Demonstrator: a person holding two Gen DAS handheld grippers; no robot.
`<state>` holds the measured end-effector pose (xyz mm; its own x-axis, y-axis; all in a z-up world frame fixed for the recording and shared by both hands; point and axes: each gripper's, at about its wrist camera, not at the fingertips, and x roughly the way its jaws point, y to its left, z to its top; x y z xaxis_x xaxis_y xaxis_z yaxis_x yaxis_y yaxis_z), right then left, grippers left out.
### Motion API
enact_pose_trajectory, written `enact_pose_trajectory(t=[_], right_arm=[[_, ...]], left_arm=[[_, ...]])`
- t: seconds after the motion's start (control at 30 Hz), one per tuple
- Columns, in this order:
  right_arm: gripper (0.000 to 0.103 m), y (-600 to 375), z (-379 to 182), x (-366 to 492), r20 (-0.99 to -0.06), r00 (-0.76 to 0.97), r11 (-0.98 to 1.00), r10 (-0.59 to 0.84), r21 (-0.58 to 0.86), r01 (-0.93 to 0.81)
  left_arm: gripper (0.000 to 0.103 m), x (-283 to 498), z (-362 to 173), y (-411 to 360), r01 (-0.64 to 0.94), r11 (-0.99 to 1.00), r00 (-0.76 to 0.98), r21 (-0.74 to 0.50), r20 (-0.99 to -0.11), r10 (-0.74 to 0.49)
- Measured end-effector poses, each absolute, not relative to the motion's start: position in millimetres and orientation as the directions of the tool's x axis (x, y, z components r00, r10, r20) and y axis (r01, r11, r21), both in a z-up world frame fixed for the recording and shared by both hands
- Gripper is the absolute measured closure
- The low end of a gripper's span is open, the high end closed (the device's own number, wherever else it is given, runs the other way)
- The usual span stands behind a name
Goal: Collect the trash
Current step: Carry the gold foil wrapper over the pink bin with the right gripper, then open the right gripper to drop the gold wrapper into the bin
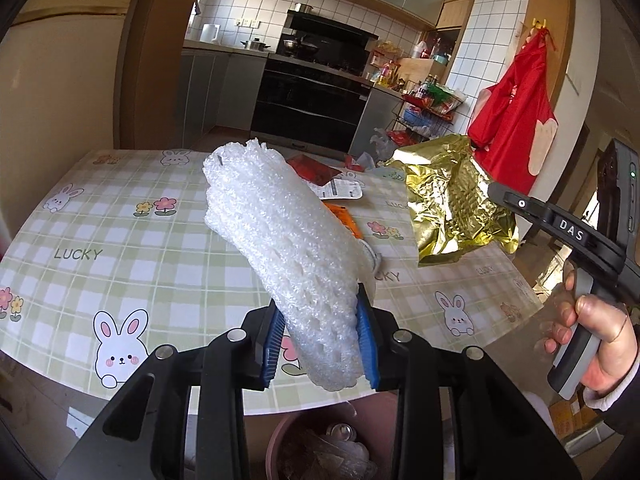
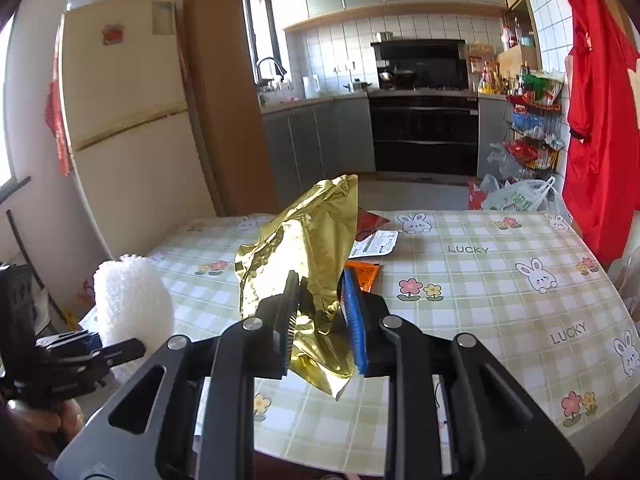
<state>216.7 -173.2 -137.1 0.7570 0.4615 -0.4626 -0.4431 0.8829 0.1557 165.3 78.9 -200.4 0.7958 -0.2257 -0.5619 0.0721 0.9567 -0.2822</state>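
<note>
My left gripper (image 1: 320,344) is shut on a white foam net sleeve (image 1: 280,240), which sticks up above the near edge of the table (image 1: 120,280). My right gripper (image 2: 320,316) is shut on a crumpled gold foil wrapper (image 2: 304,248), lifted off the table (image 2: 500,300). In the left wrist view the gold wrapper (image 1: 452,200) hangs at the right, gripped by the right gripper (image 1: 496,196), which a hand (image 1: 600,344) holds. The right wrist view shows the foam sleeve (image 2: 132,300) at the left. A brown bin (image 1: 320,444) with clear trash sits below the left gripper.
A red packet (image 1: 316,170), a white label (image 1: 340,190) and an orange packet (image 1: 344,216) lie on the table (image 1: 120,280). Beyond it are a kitchen floor, an oven (image 2: 424,136), a fridge (image 2: 120,120), a wire rack (image 2: 532,136), plastic bags (image 2: 516,196) and a red garment (image 2: 600,120).
</note>
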Motion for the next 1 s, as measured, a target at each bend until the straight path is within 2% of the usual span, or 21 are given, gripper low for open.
enact_pose_trajectory(t=[0.23, 0.57, 1.0], right_arm=[[0.078, -208, -133, 140, -0.421, 0.782, 0.887, 0.46, 0.174, -0.428], [0.077, -231, -158, 69, -0.476, 0.781, 0.911, 0.405, 0.134, -0.391], [0.078, -220, -170, 59, -0.51, 0.749, 0.895, 0.424, 0.11, -0.432]], left_arm=[[0.071, 121, -176, 71, 0.101, 0.96, 0.806, -0.263, -0.543, -0.234], [0.071, 67, -159, 62, 0.119, 0.954, 0.824, -0.275, -0.509, -0.25], [0.071, 49, -167, 75, 0.081, 0.946, 0.831, -0.312, -0.504, -0.238]])
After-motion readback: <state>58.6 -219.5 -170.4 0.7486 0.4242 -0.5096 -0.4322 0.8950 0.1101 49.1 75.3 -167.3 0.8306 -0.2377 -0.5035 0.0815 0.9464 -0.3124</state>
